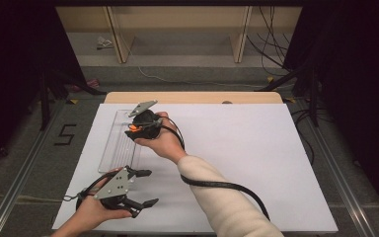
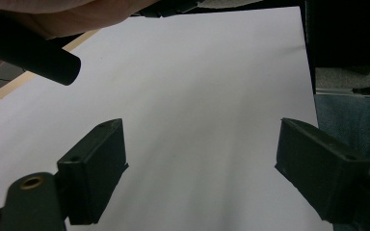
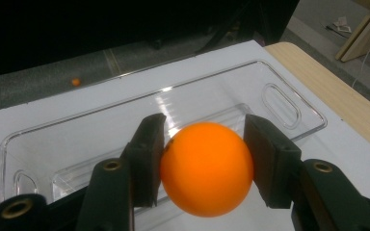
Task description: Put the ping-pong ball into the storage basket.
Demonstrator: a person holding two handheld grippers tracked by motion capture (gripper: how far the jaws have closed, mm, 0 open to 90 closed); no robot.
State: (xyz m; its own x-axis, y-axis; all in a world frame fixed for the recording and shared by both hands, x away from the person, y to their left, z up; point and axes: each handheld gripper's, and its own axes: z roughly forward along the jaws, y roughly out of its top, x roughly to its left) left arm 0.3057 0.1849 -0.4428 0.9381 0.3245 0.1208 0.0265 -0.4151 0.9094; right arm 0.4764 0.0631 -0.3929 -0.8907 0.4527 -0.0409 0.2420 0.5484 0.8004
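Orange shows faintly inside the right tool [image 1: 137,129] in the high view, held above the clear plastic tray [image 1: 109,148] on the white tabletop [image 1: 256,163], likely for dropping in. Left tool [image 2: 200,173], in its own view, stands released over bare tabletop, idle. Right tool view shows the orange ball [image 3: 206,168] clenched between both pads over the tray's basin.

I see a wooden desk [image 1: 192,97] under a white sheet [image 1: 256,158]. Grey floor [image 1: 34,163] around it, a black "5" [image 1: 65,134] marked at left. Pale wooden shelving [image 1: 177,29] stands beyond; black cables [image 1: 271,44] trail at right. Dark curtains [image 1: 355,74] flank both sides.
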